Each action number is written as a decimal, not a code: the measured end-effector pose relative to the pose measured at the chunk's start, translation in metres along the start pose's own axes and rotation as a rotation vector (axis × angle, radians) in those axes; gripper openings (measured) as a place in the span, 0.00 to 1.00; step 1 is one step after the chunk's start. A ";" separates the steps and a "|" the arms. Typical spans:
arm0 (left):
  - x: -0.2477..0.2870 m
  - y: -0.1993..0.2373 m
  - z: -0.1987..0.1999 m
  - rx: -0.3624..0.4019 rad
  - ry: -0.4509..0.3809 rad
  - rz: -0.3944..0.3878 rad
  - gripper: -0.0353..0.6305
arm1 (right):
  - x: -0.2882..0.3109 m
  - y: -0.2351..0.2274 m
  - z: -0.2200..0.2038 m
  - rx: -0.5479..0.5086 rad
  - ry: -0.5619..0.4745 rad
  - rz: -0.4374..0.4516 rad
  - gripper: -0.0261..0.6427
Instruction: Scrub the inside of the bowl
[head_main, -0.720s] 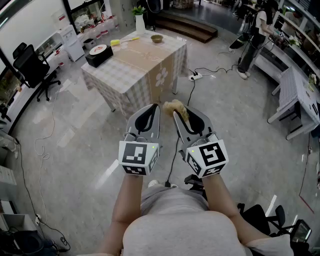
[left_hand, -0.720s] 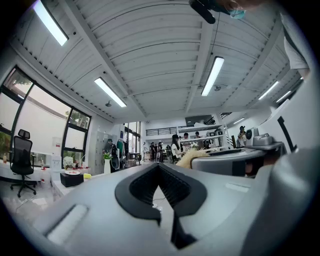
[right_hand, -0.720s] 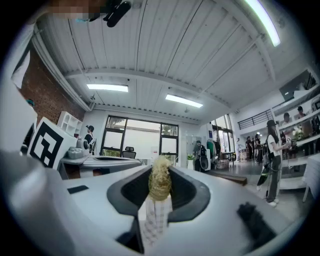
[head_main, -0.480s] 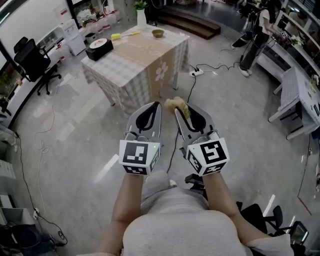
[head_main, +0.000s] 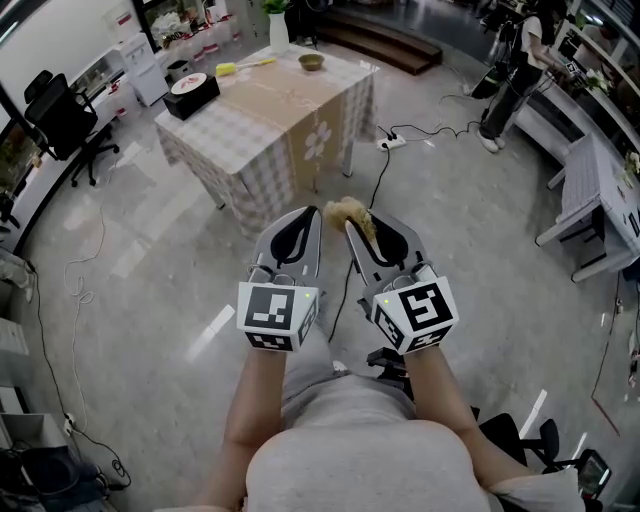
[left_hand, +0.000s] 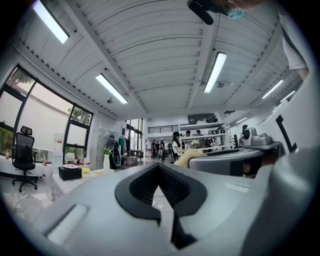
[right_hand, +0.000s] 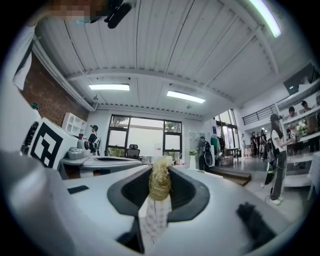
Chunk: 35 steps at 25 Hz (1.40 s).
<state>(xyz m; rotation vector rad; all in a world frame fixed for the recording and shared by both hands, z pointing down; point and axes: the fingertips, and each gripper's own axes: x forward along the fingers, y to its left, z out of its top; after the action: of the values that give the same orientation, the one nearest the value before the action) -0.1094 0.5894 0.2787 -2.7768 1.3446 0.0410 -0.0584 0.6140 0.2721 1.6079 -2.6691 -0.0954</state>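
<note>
- Right gripper (head_main: 357, 234): jaws clamped on a tan, fibrous scrubbing pad (head_main: 349, 211), which protrudes past the tips.
- Left gripper (head_main: 306, 222): jaws together, nothing between them.
- Small brown bowl (head_main: 311, 62): stands near the far edge of the checked-cloth table (head_main: 250, 140), well apart from both grippers.
- Step, as judged: approach; scrubbing not begun.
- Next move calls for reaching the table, steadying the bowl, and bringing the pad inside it.
</note>
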 end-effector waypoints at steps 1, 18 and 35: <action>0.004 0.002 -0.002 0.000 0.004 0.001 0.06 | 0.003 -0.002 -0.001 0.002 0.001 -0.001 0.18; 0.097 0.075 -0.015 -0.013 0.017 -0.030 0.06 | 0.106 -0.054 -0.018 0.022 0.040 -0.034 0.18; 0.210 0.172 -0.014 -0.043 0.006 -0.105 0.06 | 0.238 -0.112 -0.013 0.025 0.052 -0.102 0.18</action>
<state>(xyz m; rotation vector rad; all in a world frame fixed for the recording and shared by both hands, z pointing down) -0.1142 0.3182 0.2755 -2.8806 1.2113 0.0581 -0.0699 0.3509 0.2754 1.7285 -2.5596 -0.0217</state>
